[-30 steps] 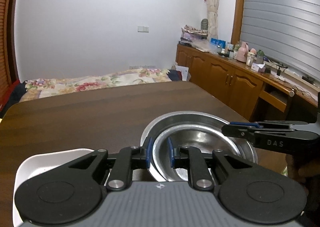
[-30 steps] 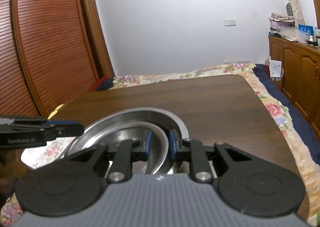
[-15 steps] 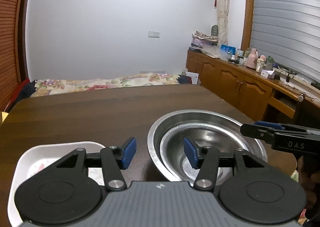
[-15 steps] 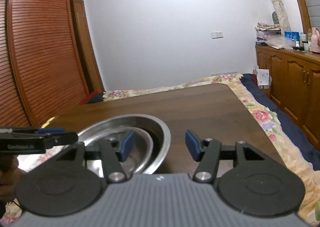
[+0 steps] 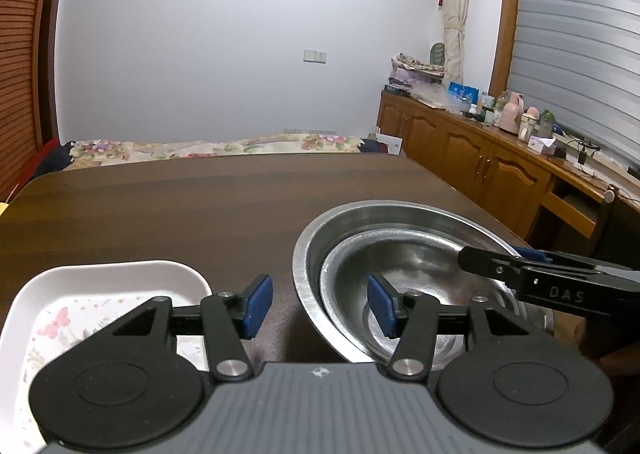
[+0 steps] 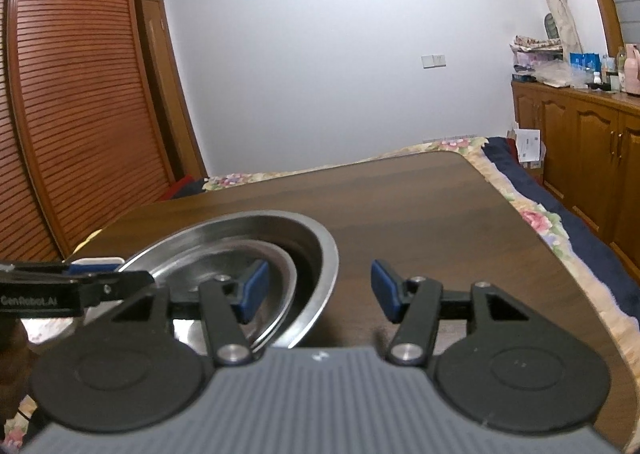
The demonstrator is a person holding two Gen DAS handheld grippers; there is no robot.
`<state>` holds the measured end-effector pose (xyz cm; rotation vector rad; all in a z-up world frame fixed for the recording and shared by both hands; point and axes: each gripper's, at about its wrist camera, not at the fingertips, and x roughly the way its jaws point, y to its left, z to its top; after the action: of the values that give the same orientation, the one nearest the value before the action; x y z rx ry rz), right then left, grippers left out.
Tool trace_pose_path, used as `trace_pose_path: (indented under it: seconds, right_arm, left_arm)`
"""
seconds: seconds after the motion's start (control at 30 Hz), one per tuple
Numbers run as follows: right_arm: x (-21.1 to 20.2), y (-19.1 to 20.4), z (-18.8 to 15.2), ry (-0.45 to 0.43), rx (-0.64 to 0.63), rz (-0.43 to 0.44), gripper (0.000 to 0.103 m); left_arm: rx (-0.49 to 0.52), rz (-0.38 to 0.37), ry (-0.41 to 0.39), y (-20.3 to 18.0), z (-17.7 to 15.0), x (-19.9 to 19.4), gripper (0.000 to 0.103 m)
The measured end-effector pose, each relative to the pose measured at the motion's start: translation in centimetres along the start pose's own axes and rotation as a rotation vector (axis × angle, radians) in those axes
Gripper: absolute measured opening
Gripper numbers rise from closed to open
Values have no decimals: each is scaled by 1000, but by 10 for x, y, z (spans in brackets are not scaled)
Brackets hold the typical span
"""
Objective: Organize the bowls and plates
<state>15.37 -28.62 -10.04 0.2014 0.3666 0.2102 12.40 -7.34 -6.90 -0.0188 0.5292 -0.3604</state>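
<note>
Bowls [image 5: 404, 254] nested, near table [image 5: 180, 206] edge | both tongs [image 5: 318, 306] [image 6: 316, 290] spread, gripping nothing

You have a dark wooden table [image 5: 200, 206] with rounded corners in front of you. On it, at your near right, sits a large steel bowl [image 5: 320, 238] with a smaller steel bowl [image 5: 408, 266] nested inside it. Just beside it, at your near left, a white plate [image 5: 100, 294] with a flower print lies flat on the wood. The two are close but apart.
</note>
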Motion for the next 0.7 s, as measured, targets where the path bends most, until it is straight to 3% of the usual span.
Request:
trace_pose_path:
  seconds: [0.47,0.7]
  right_arm:
    - [0,11,-7,4,7,28,58]
    - [-2,11,-7,2,13,30,52]
  left_arm:
    - [3,5,3,-1,-4,4,51]
    - [-1,2,5,-1,-4,6,48]
